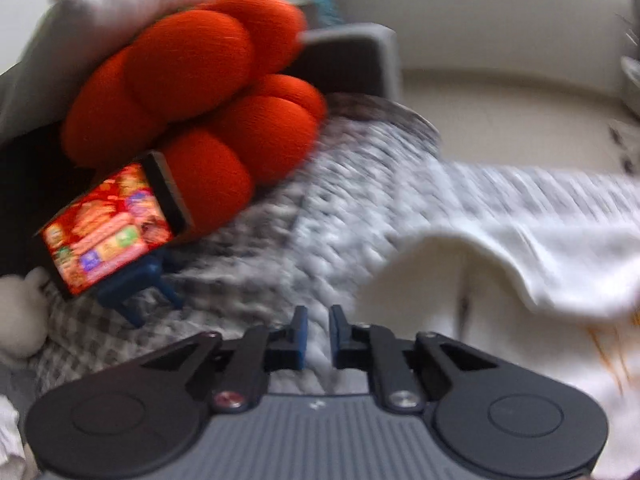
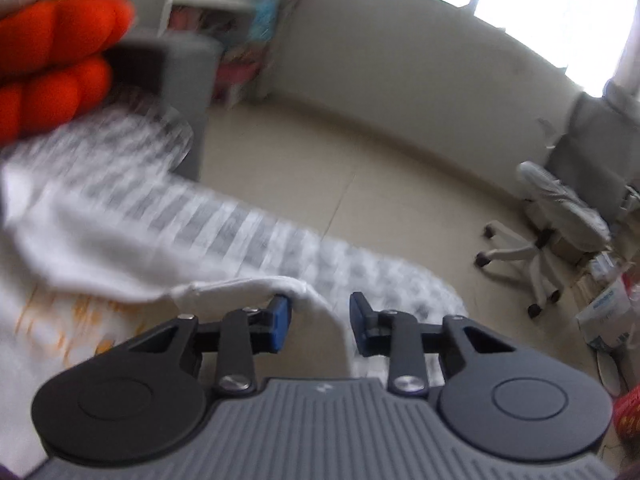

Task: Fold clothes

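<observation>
Our left claw [image 1: 318, 334] has its jaws almost together with nothing clearly between them, over the checked blanket [image 1: 280, 232]. Our right claw [image 2: 320, 320] stands part open astride a rolled hem of the white garment [image 2: 100, 248], not visibly pinching it. The garment lies crumpled between both claws, near the blanket's floor-side edge. It looks light, limp and easily bunched; we would pinch hems or corners.

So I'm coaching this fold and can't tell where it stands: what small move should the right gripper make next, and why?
Probably close the right gripper on the white garment. Its jaws stand apart with the hemmed edge lying between them, not pinched. The left gripper looks nearly shut over the checked blanket, with no cloth clearly caught in it.
</observation>
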A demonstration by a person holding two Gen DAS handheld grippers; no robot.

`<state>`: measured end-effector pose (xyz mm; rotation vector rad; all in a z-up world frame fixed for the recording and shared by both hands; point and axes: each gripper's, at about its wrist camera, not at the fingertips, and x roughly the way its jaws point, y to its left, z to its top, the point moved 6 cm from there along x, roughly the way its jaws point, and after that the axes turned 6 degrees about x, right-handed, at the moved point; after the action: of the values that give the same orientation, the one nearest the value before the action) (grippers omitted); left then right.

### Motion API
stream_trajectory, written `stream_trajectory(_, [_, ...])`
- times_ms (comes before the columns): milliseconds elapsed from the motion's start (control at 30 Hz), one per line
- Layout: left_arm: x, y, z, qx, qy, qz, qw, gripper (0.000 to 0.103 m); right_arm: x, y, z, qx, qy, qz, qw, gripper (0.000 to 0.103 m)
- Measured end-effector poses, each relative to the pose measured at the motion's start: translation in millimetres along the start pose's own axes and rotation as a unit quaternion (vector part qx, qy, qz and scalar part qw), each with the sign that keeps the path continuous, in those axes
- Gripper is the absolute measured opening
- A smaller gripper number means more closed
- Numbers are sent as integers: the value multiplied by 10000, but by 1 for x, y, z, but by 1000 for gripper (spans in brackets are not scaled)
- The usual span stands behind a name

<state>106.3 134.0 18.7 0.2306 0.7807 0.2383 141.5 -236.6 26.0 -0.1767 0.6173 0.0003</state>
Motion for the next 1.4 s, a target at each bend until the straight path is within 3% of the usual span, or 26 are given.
stream_trajectory(100, [-3,8,6,-205,-142,-25,9997,10,12,-8,7,471,-78,-140,9988,33])
stream_trajectory(233, [-6,-5,3,121,-108,-249,9996,17,21,-8,2,385,157,-267,9988,59])
stream_trajectory(300, [-8,-13,1,359,-102,-283,9989,34,16,-13,-2,318,340,-304,9985,61])
stream_trajectory(333, [-8,-13,1,354,-87,-312,9988,38,11,-18,-3,368,397,-282,9981,62])
stream_trajectory(500, [-7,-7,-7,207,143,-447,9987,42,-27,-35,-18,452,490,143,9977,71])
stream_trajectory(633, [-4,-5,-15,184,273,-485,9983,42,-44,-47,-60,431,903,216,9947,71])
stream_trajectory(700, [-2,-5,-19,235,324,-487,9980,42,-50,-57,-78,710,1139,351,9903,71])
stream_trajectory(800, [0,-5,-20,239,359,-513,9978,41,-59,-59,-102,1074,1364,973,9800,71])
stream_trajectory(833, [0,-5,-20,236,366,-531,9976,38,-64,-55,-108,1172,1398,1214,9757,70])
stream_trajectory(867, [2,-6,-21,229,386,-558,9974,25,-66,-50,-111,1169,1406,1311,9744,57])
stream_trajectory(900, [3,-6,-22,222,407,-585,9972,11,-68,-45,-114,1134,1406,1366,9740,51])
stream_trajectory(933, [4,-5,-22,192,406,-570,9974,7,-70,-39,-118,1099,1405,1421,9737,43])
stream_trajectory(1000, [5,-2,-22,128,402,-533,9977,0,-71,-36,-112,964,1380,1348,9765,2])
stream_trajectory(1067, [6,0,-22,64,398,-497,9980,0,-75,-40,-100,906,1258,1284,9795,3])
stream_trajectory(1233, [7,18,-16,-329,299,-354,9984,0,-79,-74,-49,97,676,99,9976,2])
stream_trajectory(1300, [11,19,-16,-356,352,-353,9981,0,-60,-88,-32,-246,702,-422,9963,2])
stream_trajectory(1400, [14,18,-17,-374,433,-442,9974,1,-26,-92,-19,-282,819,-772,9932,3])
